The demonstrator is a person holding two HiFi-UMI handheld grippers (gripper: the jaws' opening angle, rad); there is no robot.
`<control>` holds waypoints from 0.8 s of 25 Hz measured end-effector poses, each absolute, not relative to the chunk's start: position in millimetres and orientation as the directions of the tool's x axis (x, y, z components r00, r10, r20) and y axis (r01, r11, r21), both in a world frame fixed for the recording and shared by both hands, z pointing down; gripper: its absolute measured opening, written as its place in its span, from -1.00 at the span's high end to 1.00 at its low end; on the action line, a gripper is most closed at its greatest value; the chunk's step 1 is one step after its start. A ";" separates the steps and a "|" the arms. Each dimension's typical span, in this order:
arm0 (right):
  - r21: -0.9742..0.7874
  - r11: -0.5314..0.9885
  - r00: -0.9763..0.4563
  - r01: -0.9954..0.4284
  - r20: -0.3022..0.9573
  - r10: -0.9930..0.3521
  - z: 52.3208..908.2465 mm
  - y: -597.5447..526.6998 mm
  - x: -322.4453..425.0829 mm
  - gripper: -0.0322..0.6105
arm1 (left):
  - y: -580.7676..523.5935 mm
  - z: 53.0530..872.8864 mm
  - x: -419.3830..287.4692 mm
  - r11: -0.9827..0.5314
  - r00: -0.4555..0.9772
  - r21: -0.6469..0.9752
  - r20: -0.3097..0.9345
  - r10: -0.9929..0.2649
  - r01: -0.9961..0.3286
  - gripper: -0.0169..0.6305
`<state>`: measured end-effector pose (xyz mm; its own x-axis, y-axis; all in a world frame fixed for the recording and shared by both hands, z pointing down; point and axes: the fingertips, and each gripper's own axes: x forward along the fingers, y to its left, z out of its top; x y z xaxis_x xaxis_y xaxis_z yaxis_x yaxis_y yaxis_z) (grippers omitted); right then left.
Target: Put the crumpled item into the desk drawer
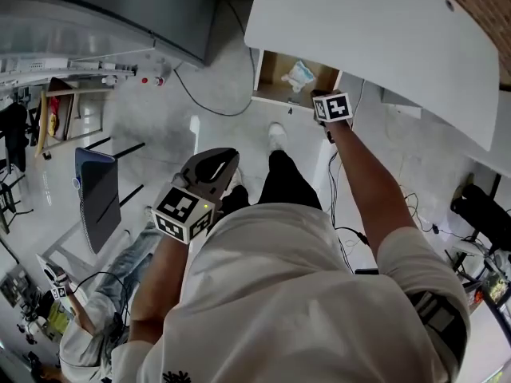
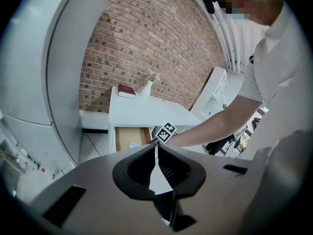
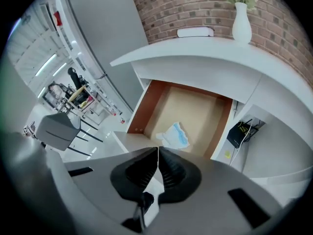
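Observation:
The white desk (image 1: 375, 30) has its wooden drawer (image 1: 275, 76) pulled open. The crumpled item (image 1: 299, 75), white with blue, lies inside it and shows in the right gripper view as a crumpled item (image 3: 175, 135) on the drawer floor (image 3: 195, 111). My right gripper (image 1: 319, 96) hovers at the drawer's front edge, just in front of the item, its jaws shut and empty (image 3: 157, 149). My left gripper (image 1: 227, 159) is held back near my body, shut on nothing (image 2: 156, 143); from it I see the drawer (image 2: 128, 137) and the right gripper's marker cube (image 2: 166, 132).
A white vase (image 3: 241, 26) and a book (image 3: 195, 32) stand on the desk top. A black bag (image 3: 242, 132) hangs beside the drawer. A grey cabinet (image 1: 152, 10) stands at the left, with a chair (image 1: 100, 194), floor cables (image 1: 204, 102) and another person (image 1: 88, 333) nearby.

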<state>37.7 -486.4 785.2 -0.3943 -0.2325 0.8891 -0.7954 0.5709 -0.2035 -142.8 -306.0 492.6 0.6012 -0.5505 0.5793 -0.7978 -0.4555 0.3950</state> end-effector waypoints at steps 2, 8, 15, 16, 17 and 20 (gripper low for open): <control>-0.199 0.575 -0.399 -0.793 0.884 -0.244 769.4 -472.6 35.5 0.81 | -294.2 486.0 -147.8 -0.469 0.605 0.386 0.572 -0.554 -0.794 0.83; -0.201 0.587 -0.421 -0.784 0.867 -0.267 724.9 -412.3 16.7 0.81 | -248.9 467.6 -177.6 -0.492 0.618 0.378 0.548 -0.564 -0.784 0.83; -0.188 0.615 -0.435 -0.766 0.856 -0.280 673.8 -336.9 -4.1 0.81 | -199.9 446.2 -215.2 -0.514 0.624 0.359 0.518 -0.585 -0.779 0.83; -0.185 0.625 -0.438 -0.758 0.854 -0.279 666.3 -324.7 -8.9 0.81 | -191.9 444.3 -221.0 -0.516 0.625 0.357 0.515 -0.586 -0.779 0.83; -0.181 0.636 -0.441 -0.750 0.854 -0.277 658.4 -312.1 -13.8 0.81 | -184.1 442.4 -226.8 -0.518 0.626 0.356 0.512 -0.588 -0.778 0.83; -0.174 0.669 -0.455 -0.723 0.848 -0.272 633.1 -274.4 -31.4 0.81 | -163.5 438.3 -244.1 -0.525 0.629 0.352 0.503 -0.593 -0.775 0.83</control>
<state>-31.4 -274.4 633.1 -0.4550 -0.2717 0.8480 -0.7231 0.6686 -0.1737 -244.1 -163.5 438.3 0.6291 -0.5930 0.5027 -0.7754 -0.5245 0.3516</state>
